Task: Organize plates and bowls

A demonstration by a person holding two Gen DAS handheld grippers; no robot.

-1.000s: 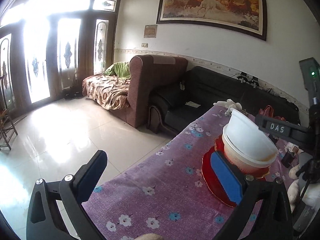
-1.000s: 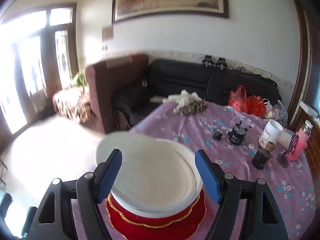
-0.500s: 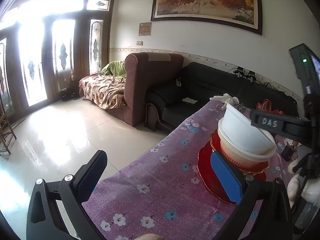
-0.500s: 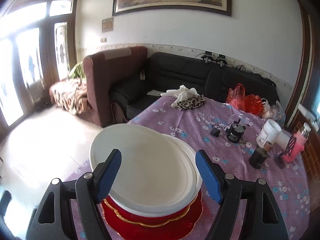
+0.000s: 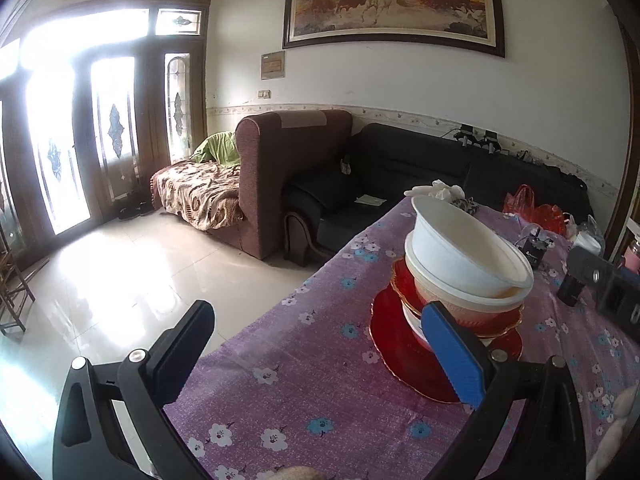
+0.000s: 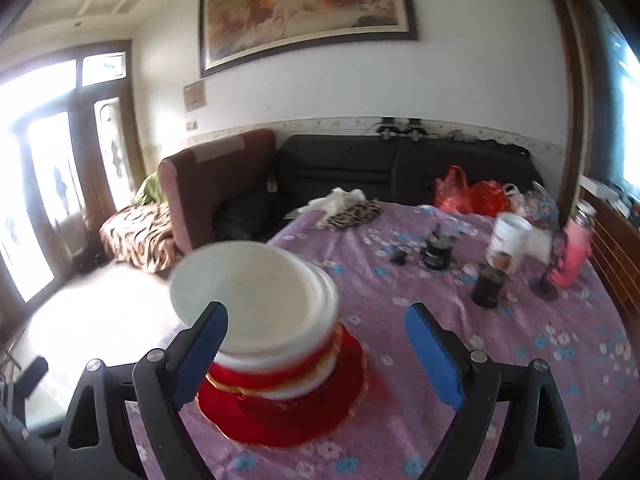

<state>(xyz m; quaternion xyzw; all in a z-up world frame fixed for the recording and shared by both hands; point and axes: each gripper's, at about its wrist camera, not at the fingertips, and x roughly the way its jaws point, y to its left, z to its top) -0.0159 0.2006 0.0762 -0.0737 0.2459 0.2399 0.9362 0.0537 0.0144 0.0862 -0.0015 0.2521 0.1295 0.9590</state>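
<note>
A stack stands on the purple flowered tablecloth (image 5: 304, 364): a red plate (image 5: 404, 364) at the bottom, a red gold-rimmed dish, then white bowls, the top white bowl (image 5: 464, 248) tilted. The same stack shows in the right wrist view, with the top white bowl (image 6: 256, 292) and red plate (image 6: 280, 416). My left gripper (image 5: 320, 356) is open and empty, to the left of the stack. My right gripper (image 6: 320, 352) is open and empty, just behind the stack, its left finger beside the bowls.
Far side of the table holds a white jar (image 6: 506, 242), dark small jars (image 6: 486, 286), a pink bottle (image 6: 572, 252), red bags (image 6: 468, 194) and a leopard cloth (image 6: 352, 214). A brown armchair (image 5: 288, 168) and black sofa (image 5: 400, 168) stand beyond the table's left edge.
The right gripper has pulled back and turned right, away from the white bowl, which now rests tilted on the stack. The left view has shifted slightly.
</note>
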